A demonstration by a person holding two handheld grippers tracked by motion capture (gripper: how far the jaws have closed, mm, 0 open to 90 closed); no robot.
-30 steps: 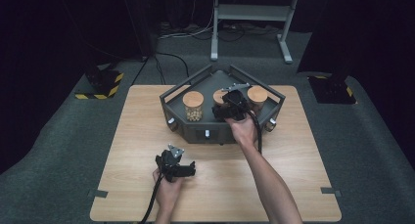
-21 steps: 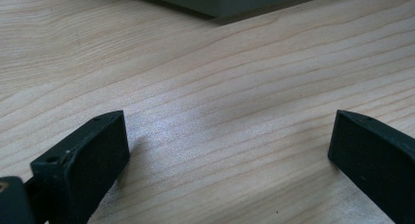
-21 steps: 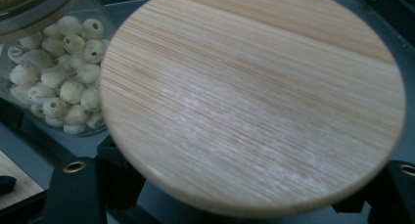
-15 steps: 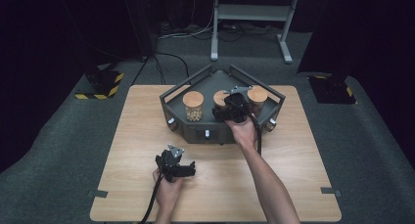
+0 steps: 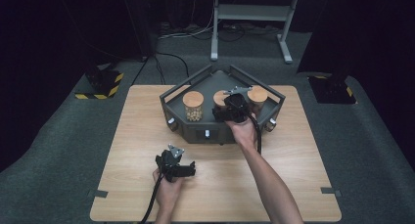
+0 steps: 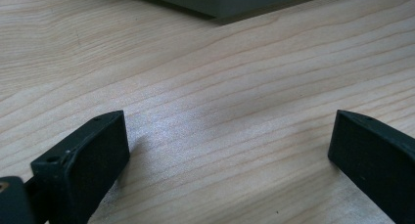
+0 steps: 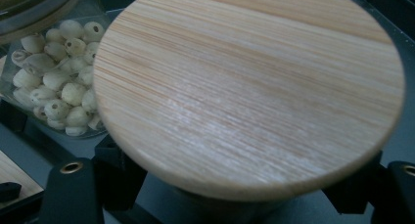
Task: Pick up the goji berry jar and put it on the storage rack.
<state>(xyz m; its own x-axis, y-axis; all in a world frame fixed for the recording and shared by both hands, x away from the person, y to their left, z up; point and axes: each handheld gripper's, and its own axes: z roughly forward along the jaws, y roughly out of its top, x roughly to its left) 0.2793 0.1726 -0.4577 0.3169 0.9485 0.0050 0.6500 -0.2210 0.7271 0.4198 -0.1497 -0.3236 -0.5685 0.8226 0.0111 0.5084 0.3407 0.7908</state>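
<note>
Table (image 5: 147, 136) wide, pale wood; grey tray (image 5: 215, 128) at far middle. Middle jar (image 7: 244, 87) stands in tray between two others, bamboo lid up. I judge it glass: rigid, slick, breakable, moderately heavy; grip body below lid. Right gripper (image 5: 230, 111) straddles it; jaws have just been opening, so no longer pinching as earlier. Left gripper (image 6: 220, 150) spread over bare wood.

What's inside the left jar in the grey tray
The left jar in the grey tray holds pale round seeds, each with a dark hole, piled against the glass. A wooden lid covers the top, so the fill underneath is hidden.
</note>
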